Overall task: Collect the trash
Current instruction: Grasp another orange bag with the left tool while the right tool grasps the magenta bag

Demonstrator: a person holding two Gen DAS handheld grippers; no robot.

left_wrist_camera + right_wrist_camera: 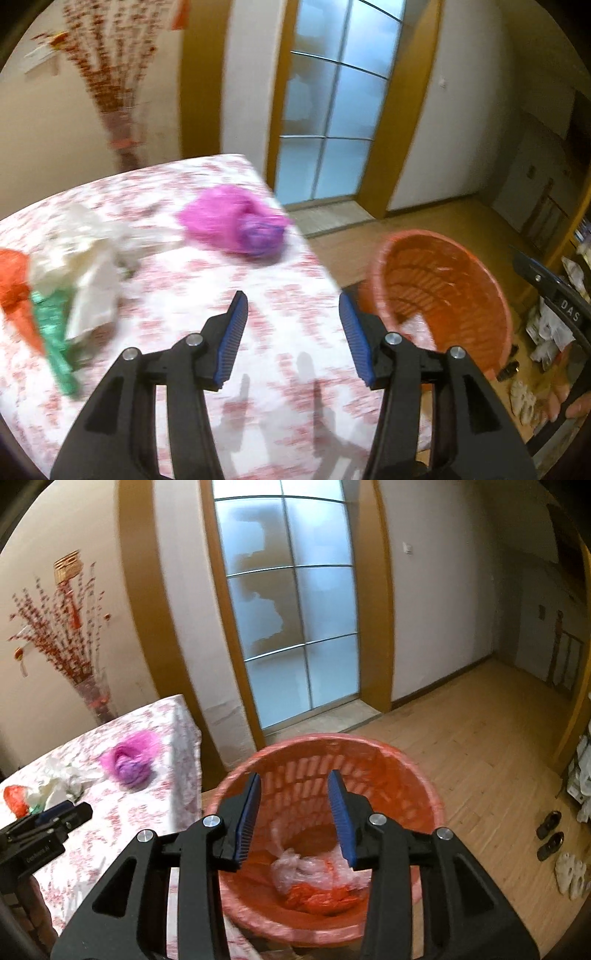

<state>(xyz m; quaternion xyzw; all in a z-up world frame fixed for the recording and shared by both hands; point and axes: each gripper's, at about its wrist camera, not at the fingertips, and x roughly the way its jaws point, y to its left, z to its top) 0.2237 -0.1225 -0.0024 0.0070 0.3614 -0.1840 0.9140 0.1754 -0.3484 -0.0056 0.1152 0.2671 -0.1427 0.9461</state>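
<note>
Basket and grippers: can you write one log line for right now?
left gripper: open, empty, over table | right gripper: open, empty, over basket | basket: bags inside | pink bag: on table

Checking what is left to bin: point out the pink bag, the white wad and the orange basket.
pink bag (pixel 236 221): left wrist view, on the middle of the crumpled plastic.
white wad (pixel 85 266): left wrist view, on its pale crumpled middle.
orange basket (pixel 388 768): right wrist view, on the inner slatted wall.
</note>
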